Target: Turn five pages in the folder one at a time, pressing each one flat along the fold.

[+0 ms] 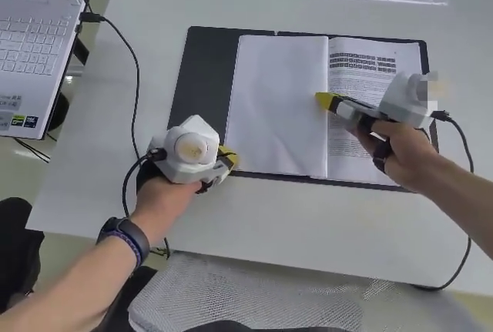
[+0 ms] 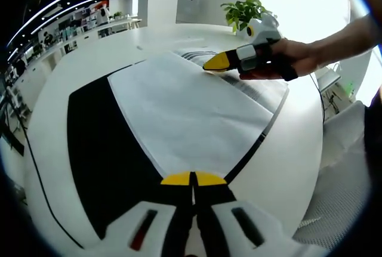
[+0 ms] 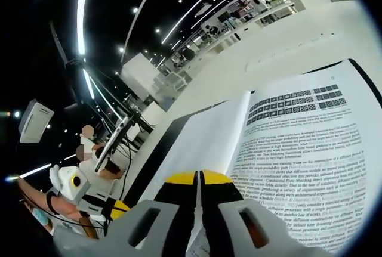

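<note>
Open folder (image 1: 204, 70) lies flat mid-desk (image 1: 308, 216), blank turned page (image 1: 273, 105) on its left half, printed page (image 1: 370, 70) on its right. The pressing step looks to be in hand: best to run the tip low and straight along the fold with light pressure, without snagging the sheet edge. Right tongs (image 1: 327, 101) pressed together, empty, tip at the fold, hand reaching in over the printed page; left tongs (image 1: 227, 159) pressed together, empty, at the folder's near edge by the blank page's lower left corner.

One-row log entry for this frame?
phase: press along fold | folder: open flat | left gripper: shut, near blank page lower corner | right gripper: shut, tips at fold beside printed page
</note>
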A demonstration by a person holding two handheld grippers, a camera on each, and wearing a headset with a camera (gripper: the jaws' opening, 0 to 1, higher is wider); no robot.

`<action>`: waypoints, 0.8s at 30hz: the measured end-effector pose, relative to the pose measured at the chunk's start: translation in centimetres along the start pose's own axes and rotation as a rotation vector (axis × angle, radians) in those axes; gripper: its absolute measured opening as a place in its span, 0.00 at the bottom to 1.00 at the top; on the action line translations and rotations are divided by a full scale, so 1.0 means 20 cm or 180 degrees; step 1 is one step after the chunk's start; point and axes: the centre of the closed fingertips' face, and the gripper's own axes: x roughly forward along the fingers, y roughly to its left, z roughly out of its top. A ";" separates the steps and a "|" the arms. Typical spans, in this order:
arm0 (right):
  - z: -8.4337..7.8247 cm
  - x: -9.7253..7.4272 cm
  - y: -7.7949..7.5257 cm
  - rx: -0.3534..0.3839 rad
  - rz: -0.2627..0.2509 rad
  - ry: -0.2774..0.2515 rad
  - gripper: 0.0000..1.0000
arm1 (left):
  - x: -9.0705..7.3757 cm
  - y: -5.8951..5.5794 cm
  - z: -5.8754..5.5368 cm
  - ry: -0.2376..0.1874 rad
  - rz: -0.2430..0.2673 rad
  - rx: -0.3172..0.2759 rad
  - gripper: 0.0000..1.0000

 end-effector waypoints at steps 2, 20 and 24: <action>-0.02 0.01 -0.01 0.0012 -0.0008 0.0038 0.00 | 0.00 0.00 0.00 0.0001 0.0002 -0.0009 0.00; 0.10 0.06 -0.09 0.0337 0.0060 -0.0246 0.00 | 0.00 0.00 0.00 0.0026 0.0030 -0.0042 0.00; 0.15 0.11 -0.12 0.0360 0.0009 -0.0294 0.00 | 0.00 -0.01 0.00 0.0025 0.0017 -0.0066 0.00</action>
